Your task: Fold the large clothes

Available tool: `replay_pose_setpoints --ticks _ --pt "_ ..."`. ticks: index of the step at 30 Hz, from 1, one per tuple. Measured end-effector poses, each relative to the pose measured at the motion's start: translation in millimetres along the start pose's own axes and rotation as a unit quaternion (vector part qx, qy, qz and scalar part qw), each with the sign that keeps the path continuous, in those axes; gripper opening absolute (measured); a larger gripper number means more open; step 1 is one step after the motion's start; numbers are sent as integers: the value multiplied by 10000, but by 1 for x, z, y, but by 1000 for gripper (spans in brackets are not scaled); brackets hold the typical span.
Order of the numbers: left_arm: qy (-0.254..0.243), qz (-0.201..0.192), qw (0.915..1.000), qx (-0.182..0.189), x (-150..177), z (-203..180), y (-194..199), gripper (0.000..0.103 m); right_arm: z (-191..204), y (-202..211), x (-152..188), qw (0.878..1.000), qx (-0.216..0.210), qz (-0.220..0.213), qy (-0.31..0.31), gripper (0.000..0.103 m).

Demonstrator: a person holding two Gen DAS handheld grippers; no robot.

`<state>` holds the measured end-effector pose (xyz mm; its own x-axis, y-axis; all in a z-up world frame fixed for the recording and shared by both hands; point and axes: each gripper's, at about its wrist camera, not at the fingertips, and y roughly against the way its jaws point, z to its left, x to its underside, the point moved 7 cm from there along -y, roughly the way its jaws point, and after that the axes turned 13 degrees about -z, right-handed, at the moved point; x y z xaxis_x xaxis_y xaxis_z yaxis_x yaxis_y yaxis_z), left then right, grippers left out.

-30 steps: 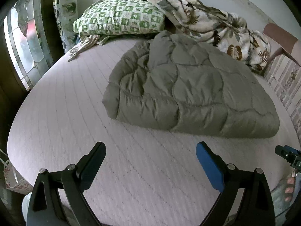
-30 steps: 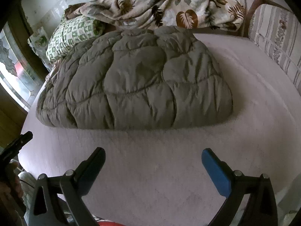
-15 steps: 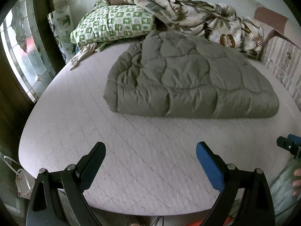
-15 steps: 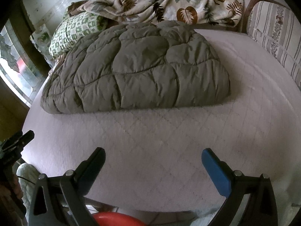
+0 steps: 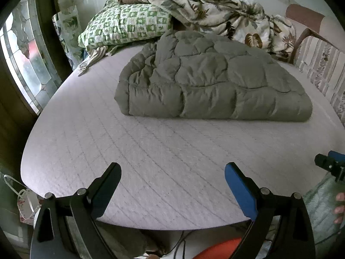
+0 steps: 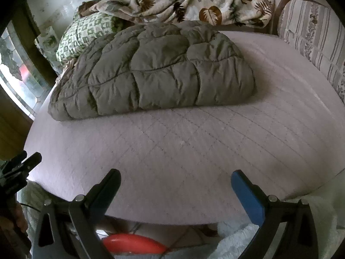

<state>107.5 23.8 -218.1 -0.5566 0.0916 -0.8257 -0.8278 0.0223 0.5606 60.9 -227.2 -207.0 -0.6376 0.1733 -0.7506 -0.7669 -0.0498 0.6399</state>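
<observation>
A grey-green quilted comforter (image 5: pixel 213 79) lies folded into a thick block on the far half of the pale quilted bed (image 5: pixel 163 155); the right wrist view shows it too (image 6: pixel 157 73). My left gripper (image 5: pixel 172 181) stands open over the bed's near edge, well short of the comforter, with nothing between its fingers. My right gripper (image 6: pixel 174 185) is open and empty as well, also at the near edge. The right gripper's tip (image 5: pixel 330 164) shows at the right edge of the left wrist view, and the left gripper's tip (image 6: pixel 23 166) at the left edge of the right wrist view.
A green checked pillow (image 5: pixel 127 26) and a crumpled leaf-print blanket (image 5: pixel 226 19) lie at the head of the bed. A striped sofa (image 6: pixel 312 36) flanks the right side, a stained-glass window (image 5: pixel 23 64) the left. A red object (image 6: pixel 133 243) lies on the floor below.
Both grippers have drawn back and down from the comforter toward the foot of the bed. The bed's near edge and the floor have come into view. Both stay open and empty.
</observation>
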Motion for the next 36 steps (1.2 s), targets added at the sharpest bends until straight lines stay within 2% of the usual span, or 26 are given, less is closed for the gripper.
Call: replay_pose_setpoints --ticks 6,14,17,24,29,36 --pt "7 -90 9999 106 -4 -3 17 97 12 21 -3 9995 -21 -183 273 103" --pt "87 -314 9995 15 -15 5 49 97 23 67 -14 9971 -7 -485 592 103" --pt "158 -390 9991 -5 -18 8 61 97 28 81 -14 9972 -138 -469 566 103" --pt "214 -523 9984 -74 -26 9 82 97 33 112 -11 9969 -160 -610 465 103" --pt "238 -642 9977 17 -32 7 93 97 33 123 -10 9968 -164 -646 431 103" --pt "-80 -836 9964 -79 -39 -1 109 97 30 133 -10 9968 -144 -681 386 103"
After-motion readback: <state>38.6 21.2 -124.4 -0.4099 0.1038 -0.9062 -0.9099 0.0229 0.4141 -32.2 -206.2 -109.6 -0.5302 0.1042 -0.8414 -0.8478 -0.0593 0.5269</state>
